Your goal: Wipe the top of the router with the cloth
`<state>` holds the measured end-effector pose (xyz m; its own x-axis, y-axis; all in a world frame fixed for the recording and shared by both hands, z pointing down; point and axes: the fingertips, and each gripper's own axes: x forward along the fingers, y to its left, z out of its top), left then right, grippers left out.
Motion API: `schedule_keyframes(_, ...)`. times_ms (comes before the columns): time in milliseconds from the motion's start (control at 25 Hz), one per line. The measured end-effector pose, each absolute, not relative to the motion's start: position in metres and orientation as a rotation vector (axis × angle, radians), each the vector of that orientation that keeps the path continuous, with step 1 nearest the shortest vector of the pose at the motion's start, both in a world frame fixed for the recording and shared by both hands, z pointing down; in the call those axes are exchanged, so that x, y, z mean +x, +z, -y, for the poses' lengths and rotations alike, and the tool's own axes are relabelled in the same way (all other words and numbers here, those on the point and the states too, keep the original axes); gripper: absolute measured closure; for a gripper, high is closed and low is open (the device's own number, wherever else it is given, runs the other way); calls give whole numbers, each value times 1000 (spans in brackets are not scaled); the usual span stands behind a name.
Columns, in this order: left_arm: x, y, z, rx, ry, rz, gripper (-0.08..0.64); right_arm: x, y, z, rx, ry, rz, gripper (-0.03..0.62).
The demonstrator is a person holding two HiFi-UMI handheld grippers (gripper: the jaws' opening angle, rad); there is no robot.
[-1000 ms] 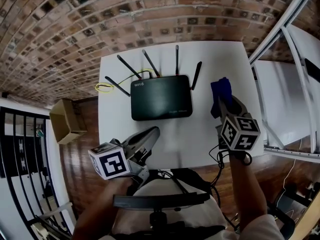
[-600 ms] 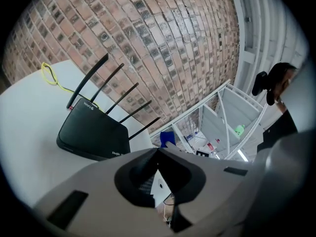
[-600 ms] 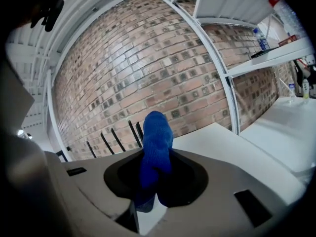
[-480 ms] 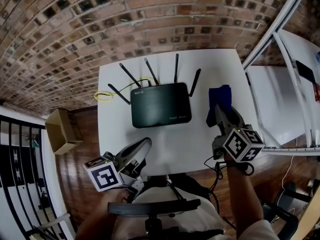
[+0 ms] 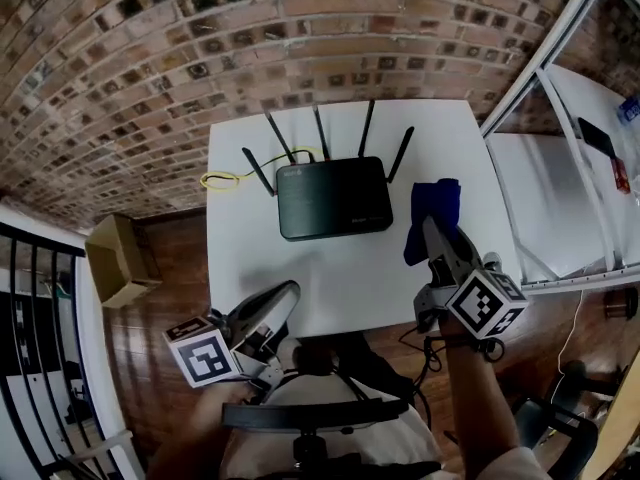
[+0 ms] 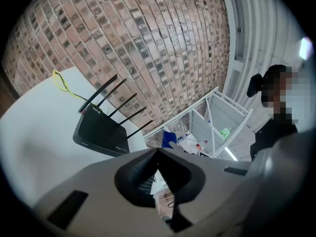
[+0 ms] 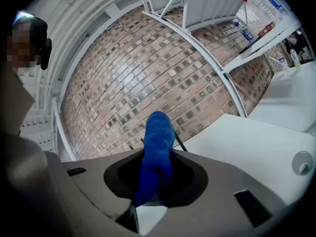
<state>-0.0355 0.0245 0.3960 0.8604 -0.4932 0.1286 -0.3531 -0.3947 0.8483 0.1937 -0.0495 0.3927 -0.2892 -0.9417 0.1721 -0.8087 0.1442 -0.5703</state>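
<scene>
A black router with several raised antennas lies flat on the white table, toward its far side. My right gripper hovers just right of the router, shut on a blue cloth that sticks up from its jaws. My left gripper is shut and empty at the table's near edge, in front of the router's left part. In the left gripper view the jaws meet with nothing between them.
A yellow cable loops off the router's back left corner. A cardboard box sits on the wooden floor at the left. A white shelf frame and a second white table stand at the right. A brick wall lies behind.
The head view has shifted, so the table and router sit further right and up. My right gripper with the cloth has come closer to the router's right side. My left gripper stays low.
</scene>
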Motion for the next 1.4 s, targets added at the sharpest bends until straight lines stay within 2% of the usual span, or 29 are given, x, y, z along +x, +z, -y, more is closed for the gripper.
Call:
schedule_keyframes(440, -64, 358, -81, 2032, -314, 520, 541, 145, 376, -25, -1565, -947, -2059, 479)
schedule_keyframes(640, -71, 354, -106, 2043, -323, 486, 541, 161, 369, -60, -1421, -849, -1993, 479)
schedule_keyframes(1400, -70, 333, -176, 2073, -326, 385, 541, 115, 307, -148, -1466, -804, -2092, 480)
